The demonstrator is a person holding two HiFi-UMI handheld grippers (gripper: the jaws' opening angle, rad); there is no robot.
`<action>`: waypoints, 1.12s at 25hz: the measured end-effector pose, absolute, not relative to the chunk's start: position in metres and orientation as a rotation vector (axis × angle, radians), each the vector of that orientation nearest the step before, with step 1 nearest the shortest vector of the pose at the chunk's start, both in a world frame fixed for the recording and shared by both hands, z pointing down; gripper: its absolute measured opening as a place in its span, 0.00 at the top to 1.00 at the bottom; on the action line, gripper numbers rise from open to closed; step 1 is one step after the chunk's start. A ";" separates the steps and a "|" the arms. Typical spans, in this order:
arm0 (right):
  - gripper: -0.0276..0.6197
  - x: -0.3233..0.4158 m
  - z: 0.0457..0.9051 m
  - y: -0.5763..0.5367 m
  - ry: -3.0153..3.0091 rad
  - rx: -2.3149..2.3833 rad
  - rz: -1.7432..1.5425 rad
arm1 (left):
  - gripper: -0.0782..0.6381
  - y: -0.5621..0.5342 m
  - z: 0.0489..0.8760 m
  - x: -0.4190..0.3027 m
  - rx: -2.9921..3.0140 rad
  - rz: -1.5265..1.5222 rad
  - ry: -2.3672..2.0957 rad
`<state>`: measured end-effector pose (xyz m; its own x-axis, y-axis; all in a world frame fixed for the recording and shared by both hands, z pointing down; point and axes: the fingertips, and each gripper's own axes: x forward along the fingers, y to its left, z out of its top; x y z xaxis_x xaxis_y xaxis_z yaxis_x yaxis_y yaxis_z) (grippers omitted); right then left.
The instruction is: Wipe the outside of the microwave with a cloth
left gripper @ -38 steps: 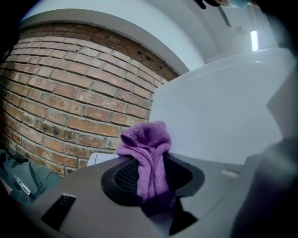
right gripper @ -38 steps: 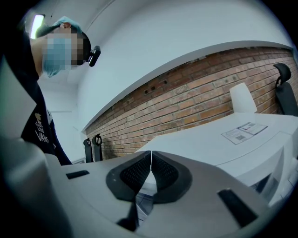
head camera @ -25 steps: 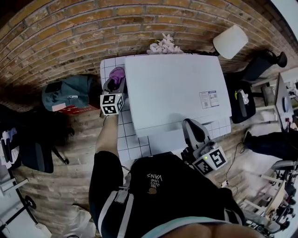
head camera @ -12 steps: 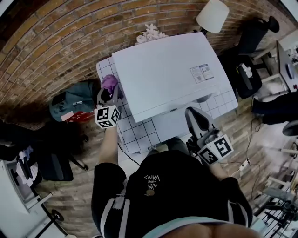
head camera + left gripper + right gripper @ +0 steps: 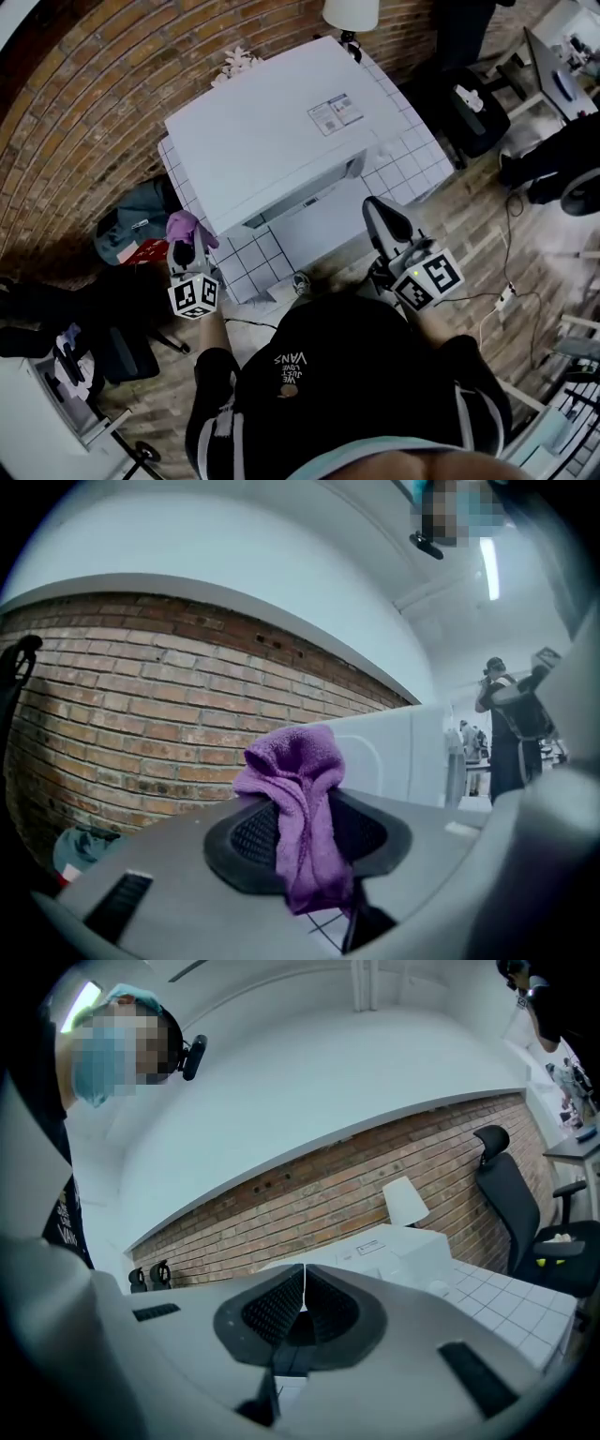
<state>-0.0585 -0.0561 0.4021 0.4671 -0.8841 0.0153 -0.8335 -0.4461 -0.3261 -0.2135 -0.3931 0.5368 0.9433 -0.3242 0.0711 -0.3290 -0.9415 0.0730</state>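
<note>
A white microwave (image 5: 272, 141) stands on a white tiled table (image 5: 248, 267) by the brick wall. My left gripper (image 5: 183, 246) is at the table's left edge, a little off the microwave's left side, shut on a purple cloth (image 5: 185, 226). In the left gripper view the purple cloth (image 5: 302, 827) hangs out between the closed jaws of the left gripper (image 5: 305, 832), with the microwave (image 5: 394, 752) behind. My right gripper (image 5: 386, 222) is shut and empty in front of the microwave's door. The right gripper view shows the right gripper (image 5: 302, 1302) with jaws pressed together.
A white lamp (image 5: 351, 13) stands behind the table's far corner. A grey-green bag (image 5: 136, 211) and a red box (image 5: 142, 251) lie on the floor at left. Black office chairs (image 5: 473, 108) stand to the right. A person (image 5: 506, 733) stands in the background.
My left gripper with the cloth has pulled back from beside the microwave's left side toward the table's front-left edge. The head view has swung, so the microwave appears turned.
</note>
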 end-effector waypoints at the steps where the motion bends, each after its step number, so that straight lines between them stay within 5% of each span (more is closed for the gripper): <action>1: 0.95 -0.054 0.403 -0.046 1.475 -2.438 -0.268 | 0.69 -0.382 0.531 -0.220 3.013 0.083 -0.538; 12: 0.95 -0.003 0.408 0.082 1.688 -2.295 -0.308 | 0.69 -0.202 0.486 -0.218 3.041 0.053 -0.727; 28: 0.95 0.086 0.447 0.225 1.551 -2.411 -0.308 | 0.69 0.056 0.468 0.025 3.076 -0.027 0.029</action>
